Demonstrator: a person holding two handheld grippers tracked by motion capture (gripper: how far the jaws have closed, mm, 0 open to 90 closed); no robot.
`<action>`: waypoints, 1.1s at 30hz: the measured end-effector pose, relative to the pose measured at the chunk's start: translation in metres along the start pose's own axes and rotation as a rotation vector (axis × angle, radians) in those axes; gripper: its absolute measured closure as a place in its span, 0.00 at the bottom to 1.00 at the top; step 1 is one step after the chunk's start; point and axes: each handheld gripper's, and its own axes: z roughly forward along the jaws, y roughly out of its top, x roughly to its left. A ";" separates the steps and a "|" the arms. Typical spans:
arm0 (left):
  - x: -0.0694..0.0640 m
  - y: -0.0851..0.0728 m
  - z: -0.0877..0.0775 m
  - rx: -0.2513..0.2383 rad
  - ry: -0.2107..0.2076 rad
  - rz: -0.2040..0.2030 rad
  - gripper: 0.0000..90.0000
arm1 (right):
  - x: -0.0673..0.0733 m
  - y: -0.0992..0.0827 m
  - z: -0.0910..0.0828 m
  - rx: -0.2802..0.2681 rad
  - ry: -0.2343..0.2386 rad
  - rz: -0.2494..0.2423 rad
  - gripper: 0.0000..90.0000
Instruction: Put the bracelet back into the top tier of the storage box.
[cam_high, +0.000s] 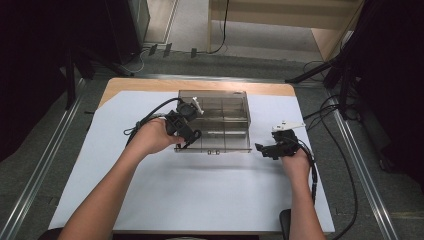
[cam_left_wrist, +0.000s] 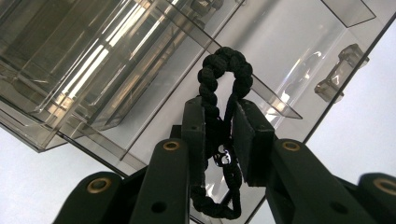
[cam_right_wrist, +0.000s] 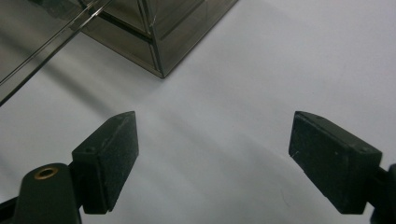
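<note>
While you are pinching it between the pads of your left gripper (cam_left_wrist: 219, 135), the black braided cord bracelet (cam_left_wrist: 223, 79) is hanging as a loop above a front compartment of the smoky clear acrylic organiser box (cam_left_wrist: 116, 70); the loop is arching over the pad tips, its tail and small metal clasp trailing down between the jaws.

Item: bracelet — gripped, not yet set down. You are holding it over the box's left front corner (cam_high: 186, 142), near the dividers.

Container: organiser box (cam_high: 215, 120), open at the top, sitting on the white paper sheet (cam_high: 200, 195) covering the wooden table (cam_high: 150, 82). Its compartments are looking empty as far as the tinted walls allow.

Idle tool: your right gripper (cam_right_wrist: 215, 158) is waiting with jaws spread wide and nothing between them, over bare paper just right of the box.

Outstanding, by my reading: you are partway through stowing; lowering the bracelet into a compartment and releasing it remain.
</note>
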 end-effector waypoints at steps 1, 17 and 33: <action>0.000 0.000 0.001 0.010 0.001 0.002 0.84 | 0.000 0.000 0.000 -0.001 0.001 -0.001 0.19; 0.002 -0.001 -0.001 0.011 -0.010 -0.006 0.61 | 0.000 0.000 0.000 0.001 0.000 -0.002 0.19; 0.003 0.004 -0.032 -0.097 0.019 -0.023 0.66 | 0.001 0.000 0.000 0.001 0.000 -0.003 0.19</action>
